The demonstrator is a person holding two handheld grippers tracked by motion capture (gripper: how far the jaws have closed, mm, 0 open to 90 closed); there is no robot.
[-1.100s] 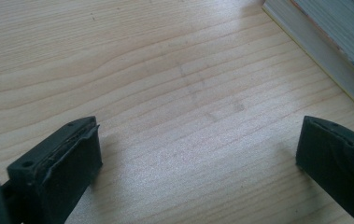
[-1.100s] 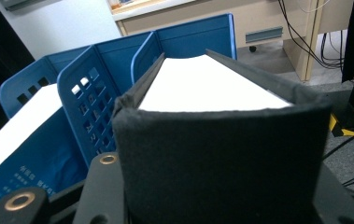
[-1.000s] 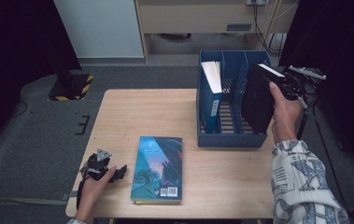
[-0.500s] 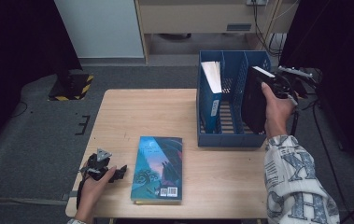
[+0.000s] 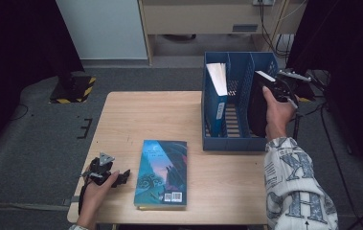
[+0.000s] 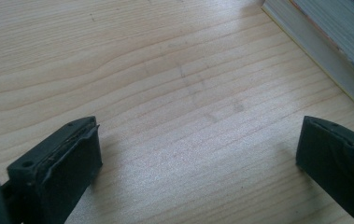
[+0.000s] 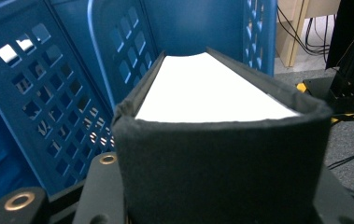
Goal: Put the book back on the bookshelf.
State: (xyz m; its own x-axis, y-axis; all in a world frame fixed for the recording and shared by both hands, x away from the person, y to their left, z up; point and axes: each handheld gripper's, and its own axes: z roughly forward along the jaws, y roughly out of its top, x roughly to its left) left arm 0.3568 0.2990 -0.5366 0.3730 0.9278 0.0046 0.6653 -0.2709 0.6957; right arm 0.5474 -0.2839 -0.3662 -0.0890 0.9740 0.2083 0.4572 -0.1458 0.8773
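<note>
At the bench's (image 5: 169, 115) near left corner the left gripper (image 5: 103, 173) rests with its fingers (image 6: 62, 161) spread wide and nothing between them, bare wood under the gap. Just right of it a teal book (image 5: 162, 172) lies flat, its page edge at the corner of the left gripper view. Farther right stands the blue rack (image 5: 227, 143), with a blue book (image 5: 216, 98) upright in its left slot. Rightmost, the right gripper (image 5: 284, 88) pinches a black book (image 5: 258, 103) by its spine end, fingers closed on the cover; the book hangs upright, partly down in the rack's right slot.

To seat it well, I judge the book should stay vertical and parallel to the dividers (image 7: 118, 60), so no corner catches on the lattice wall. Lower it until the bottom edge meets the rack floor, and only then let the fingers part. Releasing sooner risks a drop or a lean against the divider.
</note>
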